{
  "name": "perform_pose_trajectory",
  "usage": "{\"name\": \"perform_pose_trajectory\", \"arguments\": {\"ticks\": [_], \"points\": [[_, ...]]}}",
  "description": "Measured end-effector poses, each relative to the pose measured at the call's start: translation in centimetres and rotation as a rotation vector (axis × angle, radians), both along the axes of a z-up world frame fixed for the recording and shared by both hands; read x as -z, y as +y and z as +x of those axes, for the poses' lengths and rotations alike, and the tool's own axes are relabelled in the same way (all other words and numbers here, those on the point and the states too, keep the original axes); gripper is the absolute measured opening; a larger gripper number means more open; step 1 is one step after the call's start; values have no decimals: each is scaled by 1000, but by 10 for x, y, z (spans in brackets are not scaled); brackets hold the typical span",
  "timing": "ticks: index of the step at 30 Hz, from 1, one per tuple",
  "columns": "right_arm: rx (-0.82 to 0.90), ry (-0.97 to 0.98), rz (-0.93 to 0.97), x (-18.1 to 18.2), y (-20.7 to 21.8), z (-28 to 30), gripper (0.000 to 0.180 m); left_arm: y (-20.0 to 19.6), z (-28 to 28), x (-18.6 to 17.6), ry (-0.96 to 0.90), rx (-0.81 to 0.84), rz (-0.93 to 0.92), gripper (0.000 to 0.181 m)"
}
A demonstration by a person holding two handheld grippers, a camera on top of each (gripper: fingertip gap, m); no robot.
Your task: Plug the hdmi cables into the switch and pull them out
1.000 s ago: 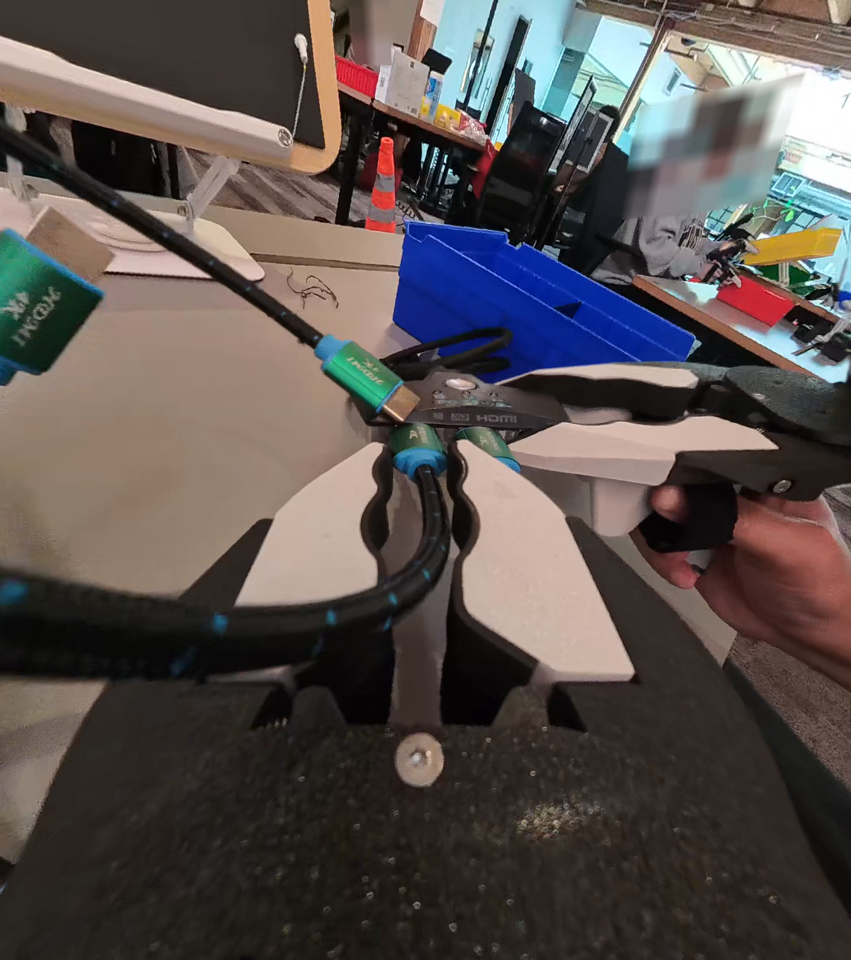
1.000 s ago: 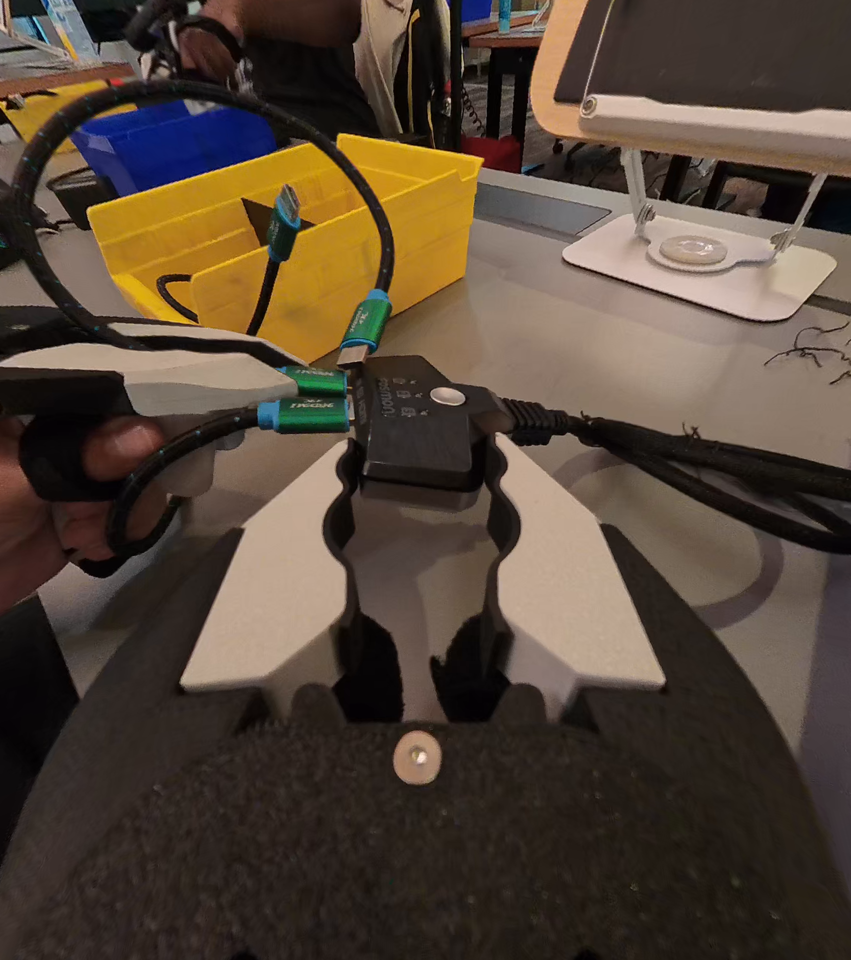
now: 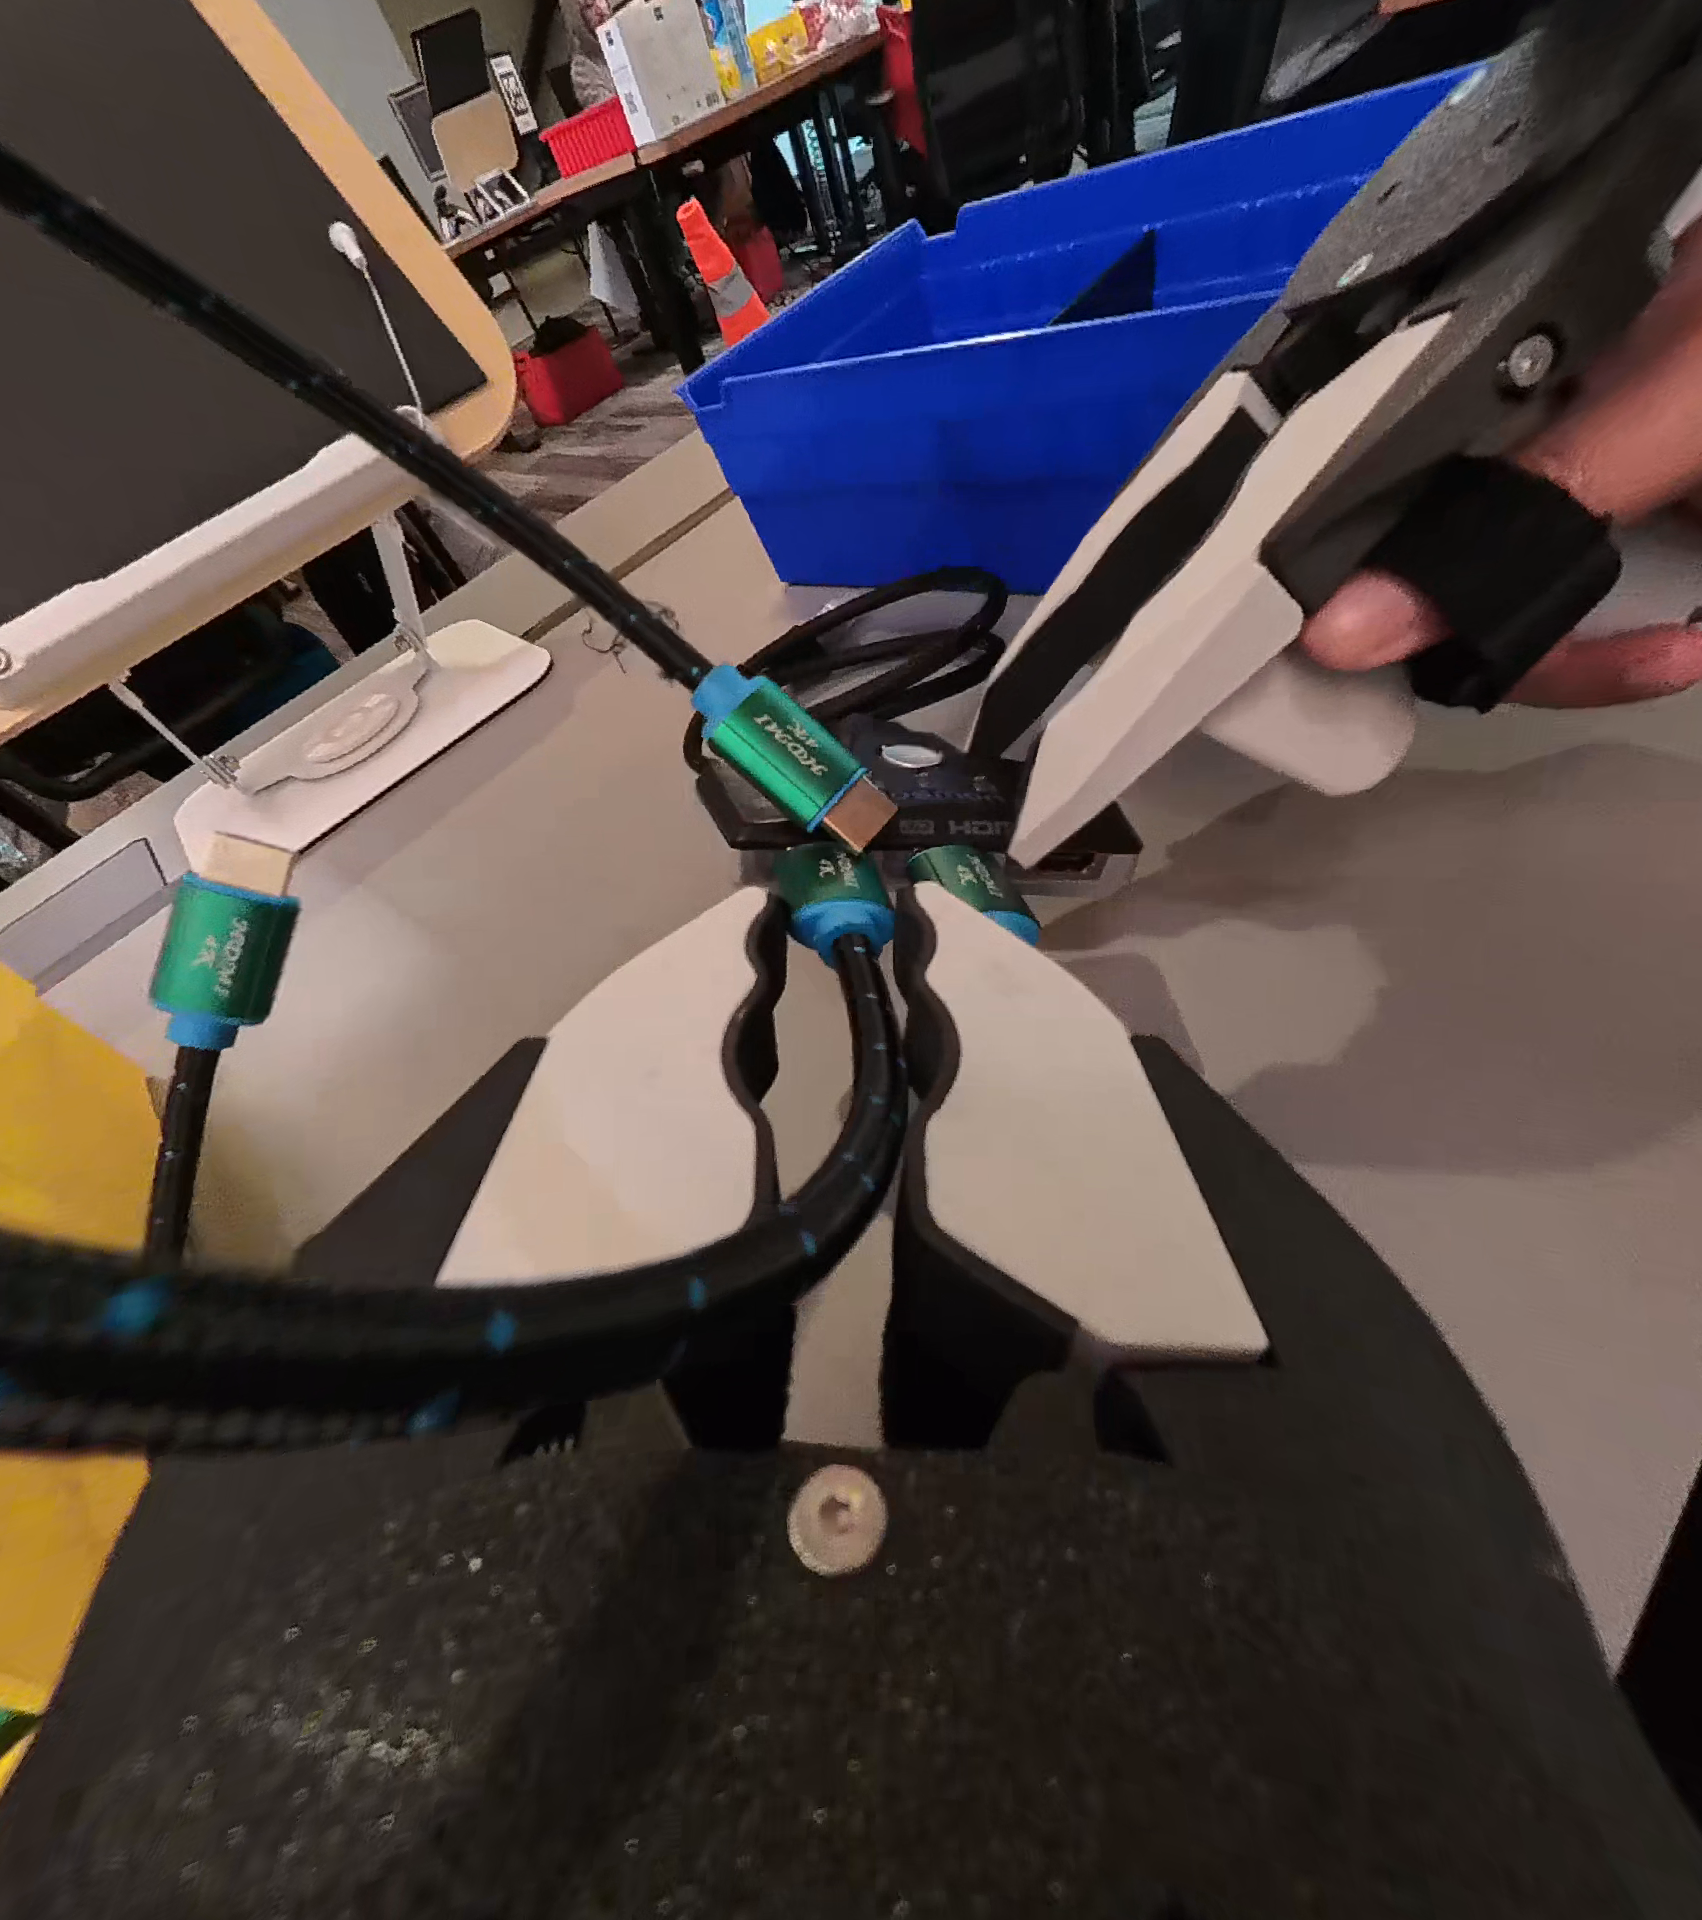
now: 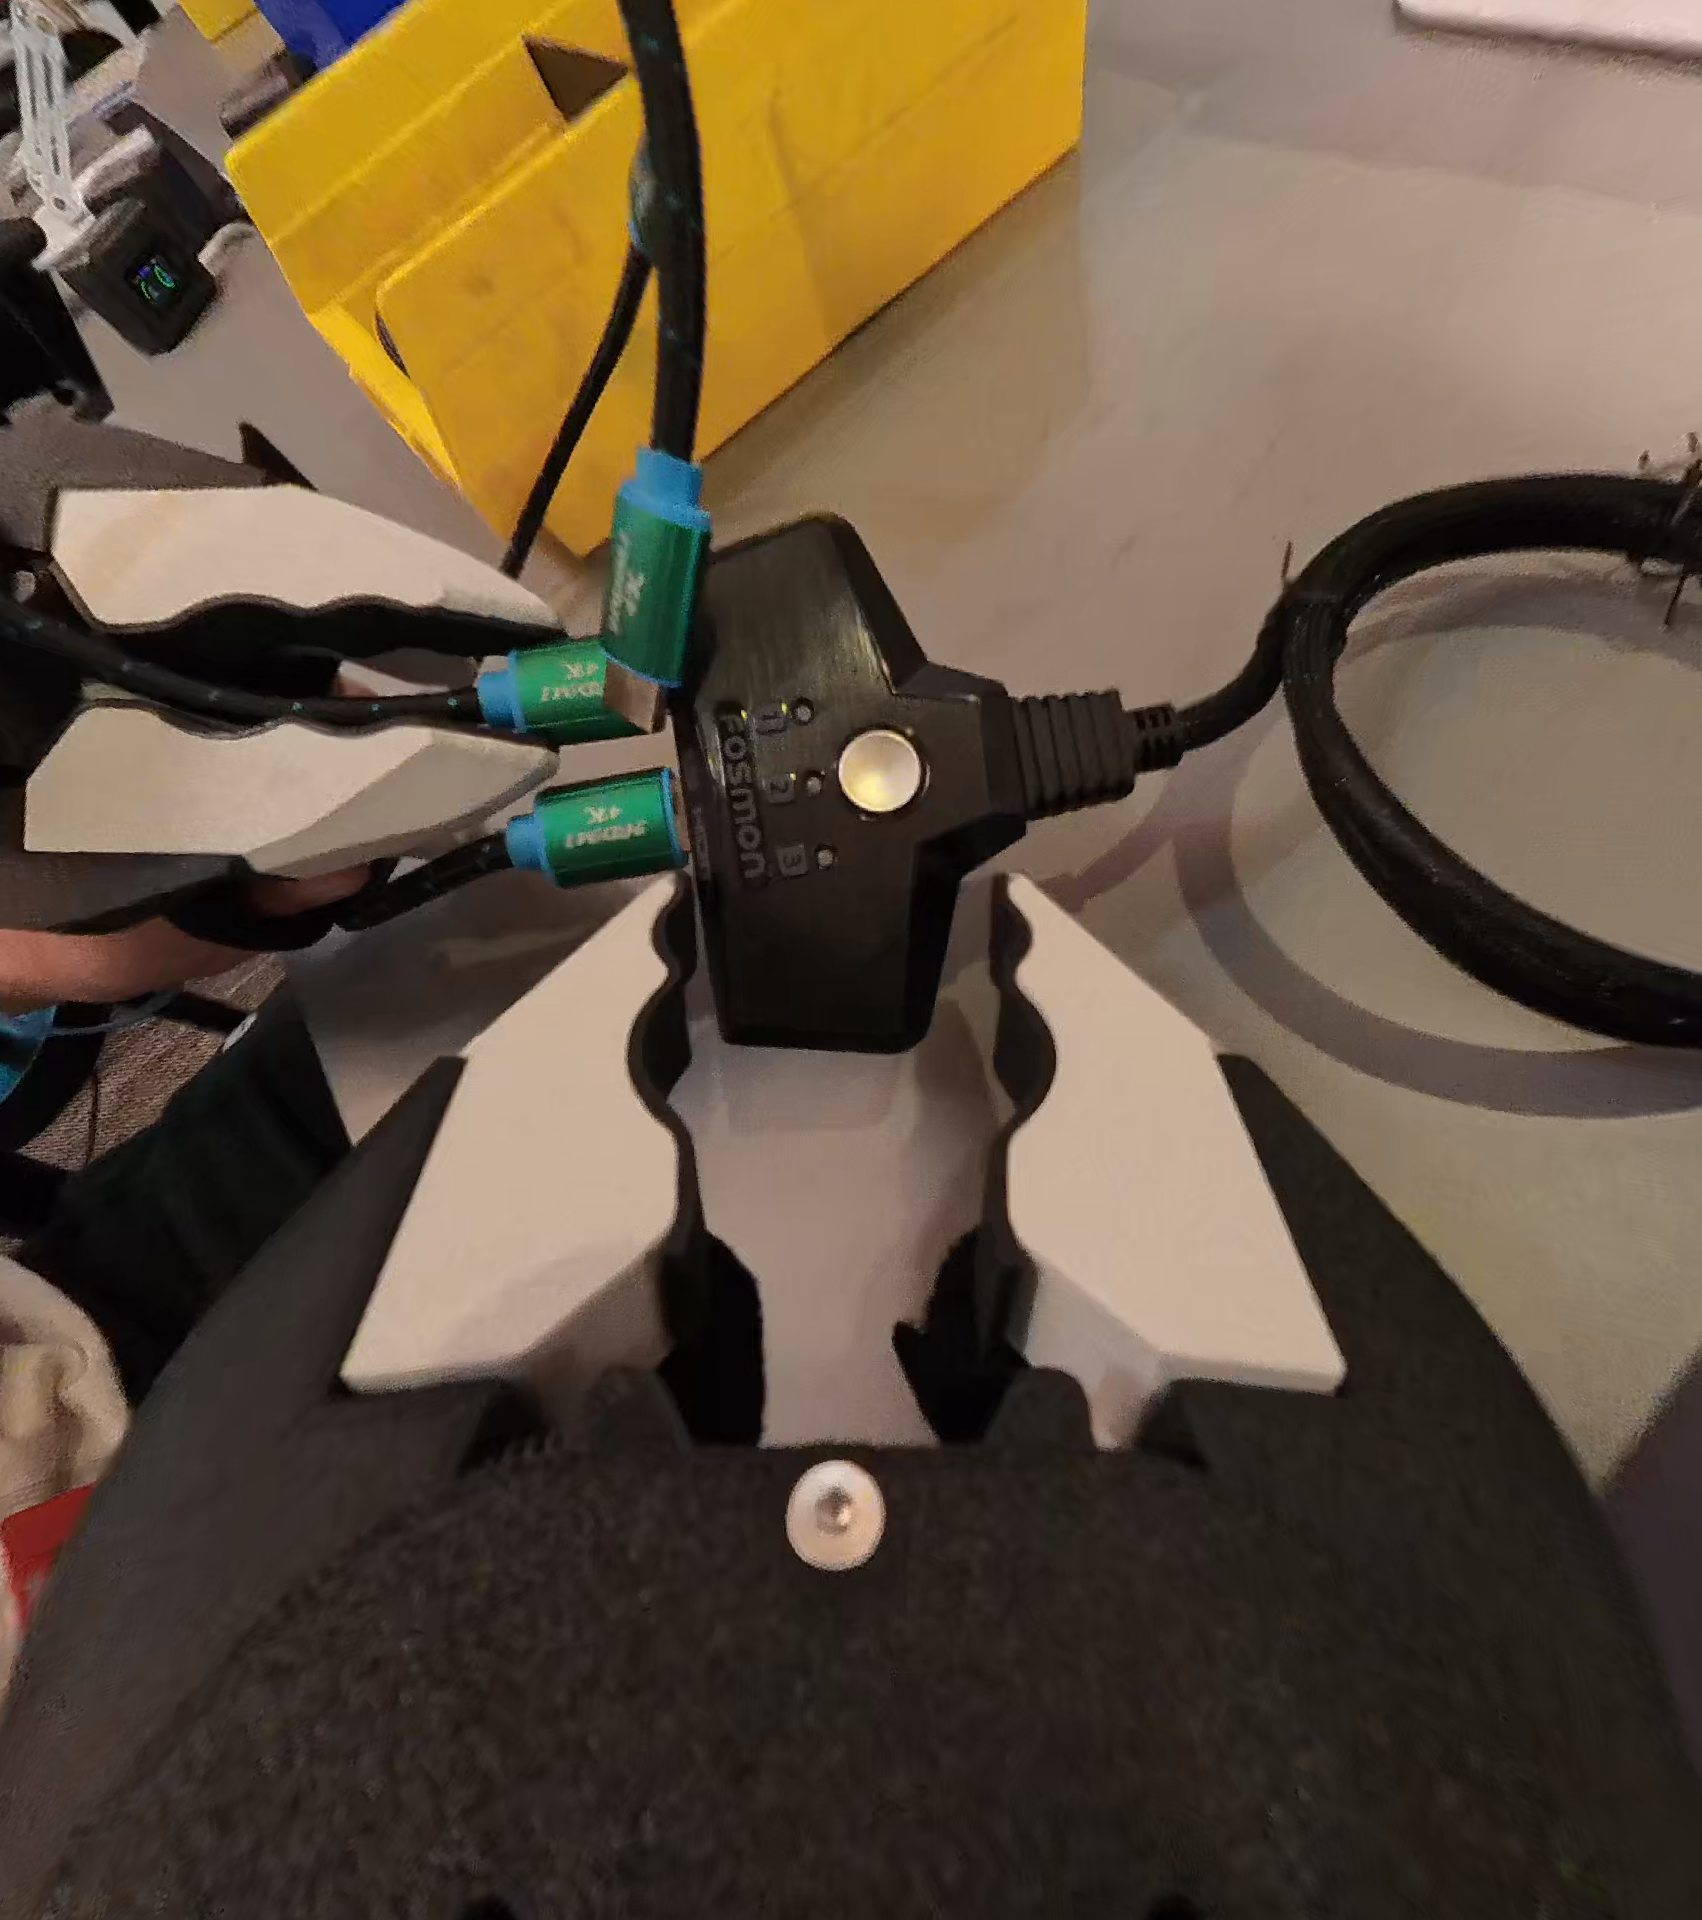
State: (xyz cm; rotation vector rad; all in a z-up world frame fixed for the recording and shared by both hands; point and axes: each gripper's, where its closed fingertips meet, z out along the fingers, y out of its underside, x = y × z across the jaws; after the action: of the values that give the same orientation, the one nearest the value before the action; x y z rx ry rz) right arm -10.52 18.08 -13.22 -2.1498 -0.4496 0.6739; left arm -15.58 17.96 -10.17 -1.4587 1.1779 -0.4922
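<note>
The black HDMI switch point(image 4: 816, 644) lies on the grey table, also seen in the left wrist view point(image 3: 940, 826). My right gripper point(image 4: 842, 904) is shut on its near end, pointing steeply down at it point(image 3: 1008, 800). Two green plugs sit in its ports. My left gripper point(image 3: 842, 909) is shut on the braided cable just behind one plugged connector point(image 3: 831, 883), also in the right wrist view point(image 4: 566, 691). The second plugged connector point(image 4: 603, 831) sits beside it. A loose green plug point(image 3: 785, 764) hangs over the switch. Another loose plug point(image 3: 223, 956) hangs at the left.
A blue bin point(image 3: 982, 436) stands behind the switch. A yellow bin point(image 4: 722, 208) stands on the left gripper's side. A white tablet stand point(image 3: 359, 727) is at the back left. The switch's own black cable point(image 4: 1449, 914) loops to the right.
My right gripper has tipped up and now points down at the switch from above. The left view has shifted, bringing the yellow bin into sight. Both plugs stay in the switch.
</note>
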Motion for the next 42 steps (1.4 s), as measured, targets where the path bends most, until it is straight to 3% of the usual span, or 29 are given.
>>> {"name": "perform_pose_trajectory", "arguments": {"ticks": [3, 9, 19, 24, 28, 30, 36, 42], "points": [[-24, -22, -58, 8, -5, -2, 65, 1, 0, 0, 13, -2, 16, 20], [-29, -175, -51, 25, -2, -8, 61, -8, 4, 1, 48, 55, 74, 19], [8, -30, -120, 23, -5, -17, 54, -5, 5, -6, -52, 77, 73, 20], [18, -134, -55, 22, 2, -6, 55, 0, 5, 2, 31, 59, -2, 20], [81, -242, 85, 0, 13, 10, 54, -7, -7, -22, -60, 88, -80, 23], [94, -300, 160, -14, 16, 16, 54, -15, -20, -28, -87, 95, -141, 35], [129, -592, 337, -66, 25, 31, 54, -44, -68, -12, -136, 71, -313, 47], [155, -888, 544, -152, 37, 39, 54, -49, -102, 0, -122, 18, -344, 45]]}}
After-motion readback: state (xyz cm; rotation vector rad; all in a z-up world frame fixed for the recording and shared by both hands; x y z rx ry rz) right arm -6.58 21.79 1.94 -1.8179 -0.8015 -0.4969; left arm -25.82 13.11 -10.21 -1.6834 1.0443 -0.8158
